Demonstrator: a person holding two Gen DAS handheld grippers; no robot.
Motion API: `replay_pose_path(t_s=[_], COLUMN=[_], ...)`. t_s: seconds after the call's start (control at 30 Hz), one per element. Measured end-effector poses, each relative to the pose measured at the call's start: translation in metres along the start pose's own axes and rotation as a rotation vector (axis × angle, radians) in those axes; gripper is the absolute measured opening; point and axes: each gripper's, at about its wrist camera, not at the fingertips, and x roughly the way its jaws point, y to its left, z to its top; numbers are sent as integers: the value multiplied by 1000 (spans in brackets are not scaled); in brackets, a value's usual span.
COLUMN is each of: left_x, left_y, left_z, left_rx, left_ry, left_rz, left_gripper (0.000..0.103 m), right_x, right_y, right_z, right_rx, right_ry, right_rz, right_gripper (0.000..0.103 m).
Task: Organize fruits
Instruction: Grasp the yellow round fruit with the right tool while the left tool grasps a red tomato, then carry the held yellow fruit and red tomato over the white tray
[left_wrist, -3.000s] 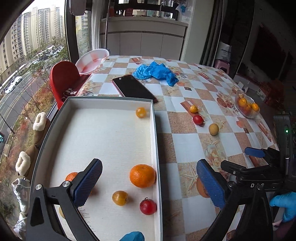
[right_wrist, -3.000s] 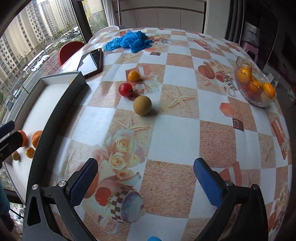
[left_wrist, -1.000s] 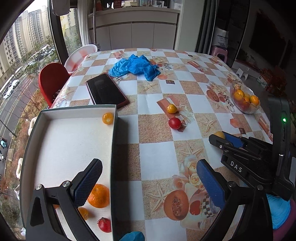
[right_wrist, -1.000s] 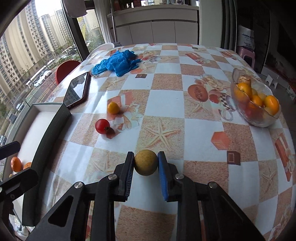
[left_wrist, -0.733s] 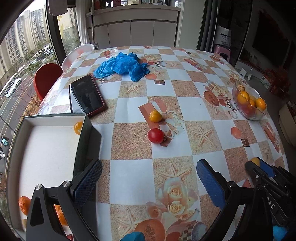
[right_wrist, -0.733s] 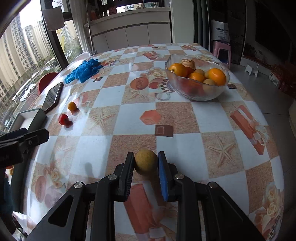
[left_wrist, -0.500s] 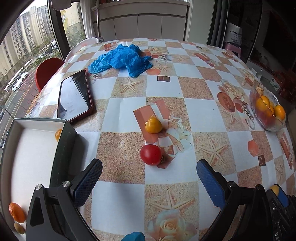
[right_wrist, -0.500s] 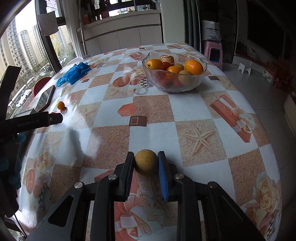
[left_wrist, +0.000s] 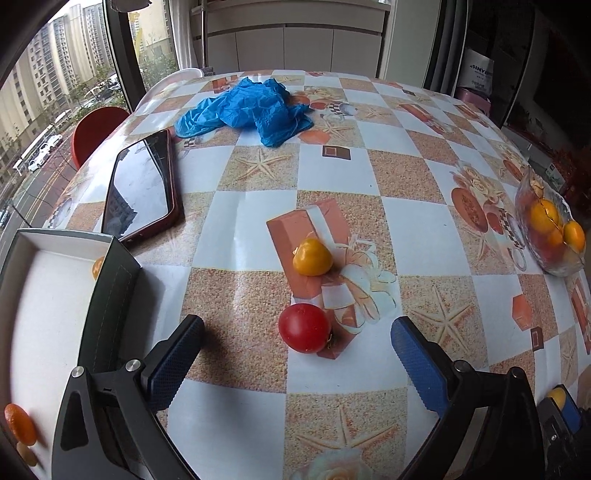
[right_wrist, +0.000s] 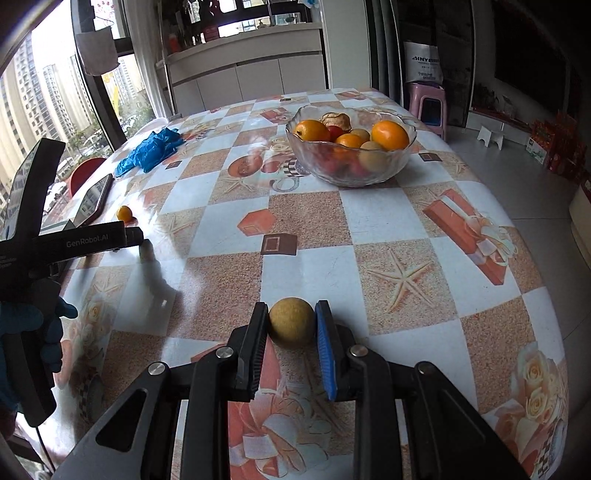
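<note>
My left gripper is open, its fingers on either side of a red tomato on the tablecloth. A yellow tomato lies just beyond it. My right gripper is shut on a tan round fruit and holds it above the table. A glass bowl with oranges and other fruit stands ahead of it; the bowl also shows in the left wrist view. The white-lined box at the left holds small orange fruits.
A phone lies beside the box's far corner. A crumpled blue glove lies at the back of the table. A red chair stands past the table's left edge. The left gripper's body shows in the right wrist view.
My left gripper moved from over the box across to the red tomato. My right gripper closed on the tan fruit, lifted it and swung right to face the glass bowl.
</note>
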Motion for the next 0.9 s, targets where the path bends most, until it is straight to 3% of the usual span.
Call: replay_pose_path(t_s=[0.03,0.1,0.13,0.17,0.4,0.67,0.9], left_x=[-4,-9,-10,-11,-29,-74,-93], left_y=[-2,-6,-7,-7,7,24,36], left_z=[-1,-1,-1,-1,-27,-100,-133], left_rx=[8,33,41,46,34,119,114], left_ry=[-14,-25,-25,-27,-16,-28,-30], left_rz=[-5,-20,-30,-36,-149,-200,-224], left_gripper=[84,51,45,27,24,24,24], right_x=[0,0,1,1,-3,-24,-37], right_y=[1,1,2,2,5,24,37], right_z=[0,0,0,0,-1,-31,-51], right_rx=[-3,-7,-10,-12,-9,-25,-44], right_ry=[0,1,1,2,33,49,52], right_rz=[-3,-9,-12,-14,19,80,71], right_gripper=[28,28,28,28,28,28,28])
